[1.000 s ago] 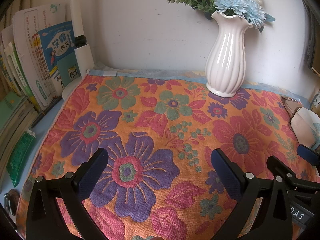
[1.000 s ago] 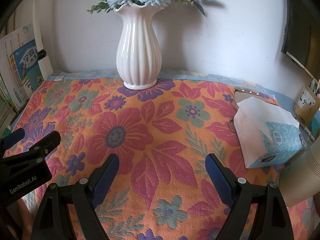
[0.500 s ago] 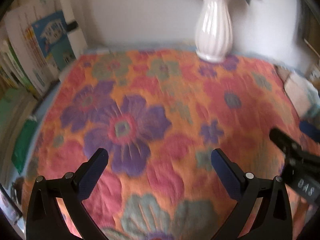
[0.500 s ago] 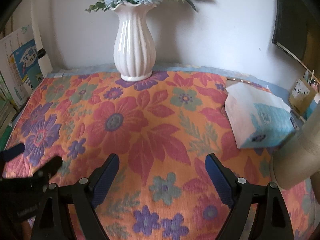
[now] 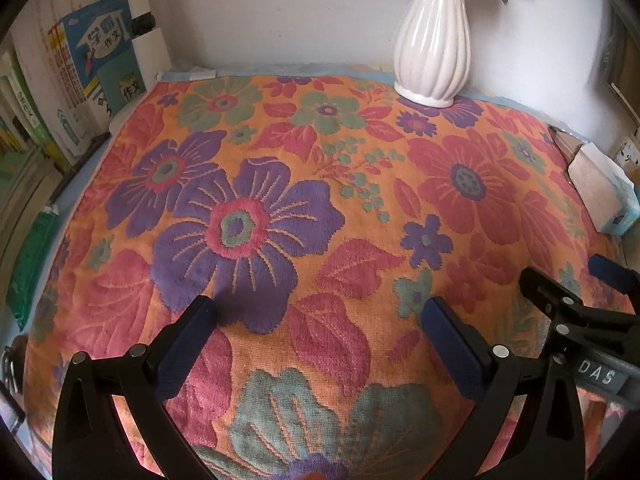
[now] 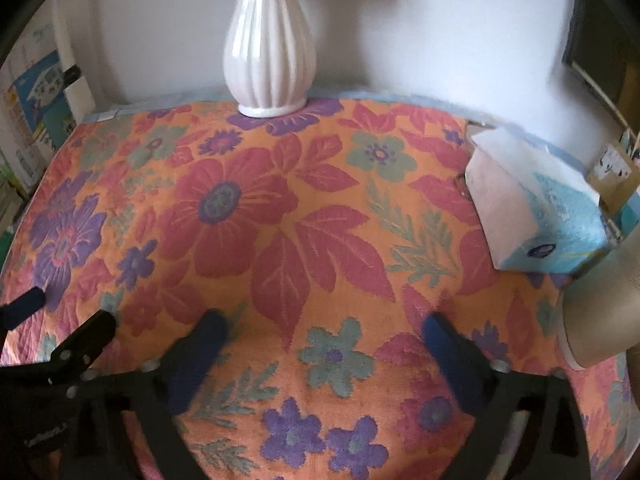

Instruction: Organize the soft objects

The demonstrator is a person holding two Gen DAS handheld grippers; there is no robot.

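A floral cloth (image 5: pixel 304 208) in orange, red and purple lies spread flat over the table; it also fills the right wrist view (image 6: pixel 304 232). My left gripper (image 5: pixel 320 312) is open and empty, low over the cloth's near part. My right gripper (image 6: pixel 326 326) is open and empty, low over the cloth's near part. Each gripper shows at the edge of the other's view, the right one (image 5: pixel 576 312) to the right, the left one (image 6: pixel 60 352) to the left.
A white ribbed vase (image 5: pixel 434 40) with blue flowers stands on the cloth's far edge by the wall (image 6: pixel 268 40). A soft tissue pack (image 6: pixel 536 216) lies at the right edge (image 5: pixel 604 192). Books (image 5: pixel 68 80) stand along the left. A pale cylinder (image 6: pixel 600 312) stands at the near right.
Both grippers have pulled back and dipped lower toward the cloth's near edge, staying open. The vase now sits higher and farther in both views. The cloth has not moved.
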